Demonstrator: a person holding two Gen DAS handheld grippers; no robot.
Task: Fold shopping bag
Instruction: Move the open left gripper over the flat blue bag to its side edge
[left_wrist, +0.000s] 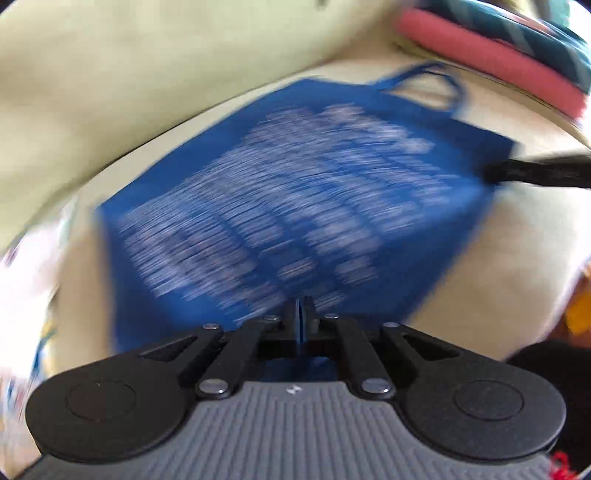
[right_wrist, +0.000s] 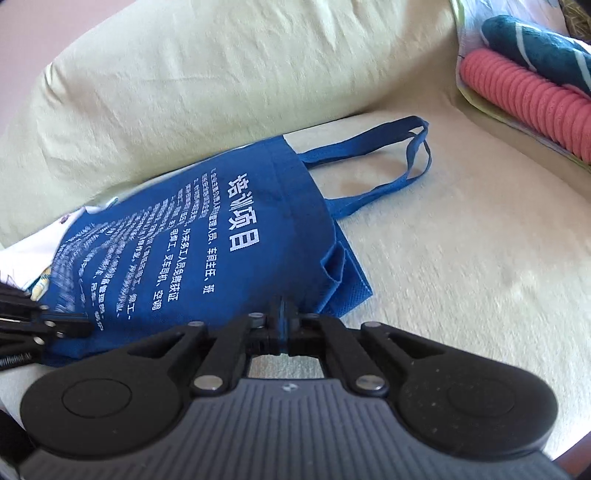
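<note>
Your shopping bag (right_wrist: 207, 236) lies flat on the bed (right_wrist: 461, 258), light and floppy (thin fabric, likely slippery). Both the left gripper (left_wrist: 301, 306) and right gripper (right_wrist: 283, 310) pinch its near edge; grip hems, not handles (right_wrist: 399, 162).

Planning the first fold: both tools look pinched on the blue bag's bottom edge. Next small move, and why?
Probably lift both tools together and carry that edge toward the handles. The left tool and right tool each look shut on the blue bag, blue fabric showing between the fingers. The bag lies flat and unfolded on the cream cushion, handles at the far end.
</note>
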